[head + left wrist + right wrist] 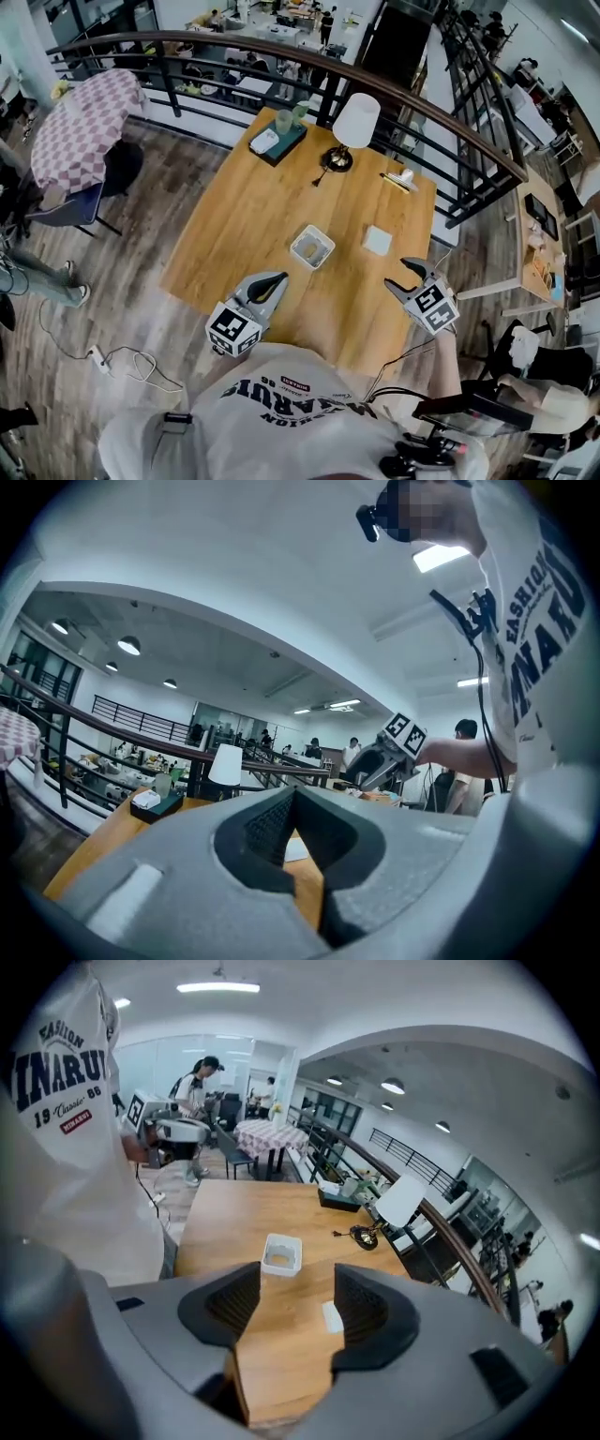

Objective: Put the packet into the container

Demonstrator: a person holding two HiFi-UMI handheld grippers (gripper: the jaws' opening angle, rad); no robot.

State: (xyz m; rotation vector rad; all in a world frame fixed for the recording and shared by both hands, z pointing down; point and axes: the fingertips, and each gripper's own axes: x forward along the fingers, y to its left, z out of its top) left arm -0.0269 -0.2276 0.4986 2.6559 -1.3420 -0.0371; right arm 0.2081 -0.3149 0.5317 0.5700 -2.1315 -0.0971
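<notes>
A white square container (311, 247) stands near the middle of the wooden table (244, 216). Just to its right a flat white packet (377, 240) lies on the wood. My right gripper (405, 277) hovers over the table's near right edge, short of the packet, open with nothing between its jaws. In the right gripper view the container (281, 1253) and the packet (332, 1316) show beyond the open right gripper (295, 1283). My left gripper (275, 279) hangs over the near edge, left of the container, shut and empty. The left gripper view shows the left gripper (293, 799) with pads together.
At the table's far side stand a white lamp (354, 127), a dark tissue box with cups (277, 141) and a small item (398, 178). A curved railing (412, 103) runs behind. A checkered round table (84, 122) sits far left. A cable (131, 361) lies on the floor.
</notes>
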